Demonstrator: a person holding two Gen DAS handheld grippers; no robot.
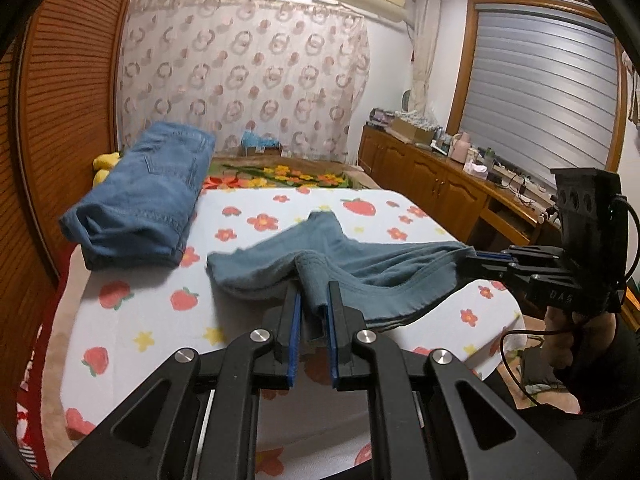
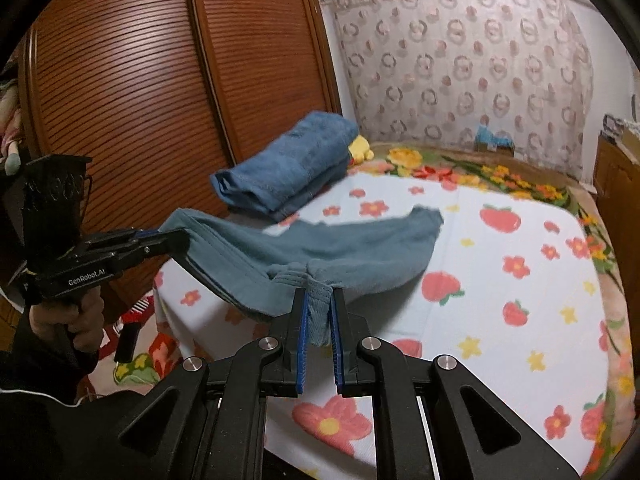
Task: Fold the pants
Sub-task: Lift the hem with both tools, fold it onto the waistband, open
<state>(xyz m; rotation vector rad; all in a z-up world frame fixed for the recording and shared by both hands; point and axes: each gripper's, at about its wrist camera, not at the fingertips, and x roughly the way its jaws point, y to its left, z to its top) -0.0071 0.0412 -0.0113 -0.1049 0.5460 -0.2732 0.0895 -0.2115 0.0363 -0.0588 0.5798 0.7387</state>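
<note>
Grey-blue pants (image 1: 360, 256) hang stretched between my two grippers, and their far end still rests on the bed. In the left wrist view my left gripper (image 1: 314, 298) is shut on one bunched corner of the near edge. My right gripper (image 1: 476, 258) pinches the other corner at the right. The right wrist view has the right gripper (image 2: 319, 298) shut on a fold of the pants (image 2: 360, 248). There the left gripper (image 2: 176, 240), held by a hand, grips the cloth at the left.
A folded pair of blue jeans (image 1: 148, 196) lies at the far left of the bed, with a yellow plush toy (image 2: 360, 148) behind it. The strawberry-print bed cover (image 2: 500, 272) spreads beneath. A wooden slatted wardrobe (image 2: 140, 92) flanks the left and a cluttered sideboard (image 1: 440, 176) the right.
</note>
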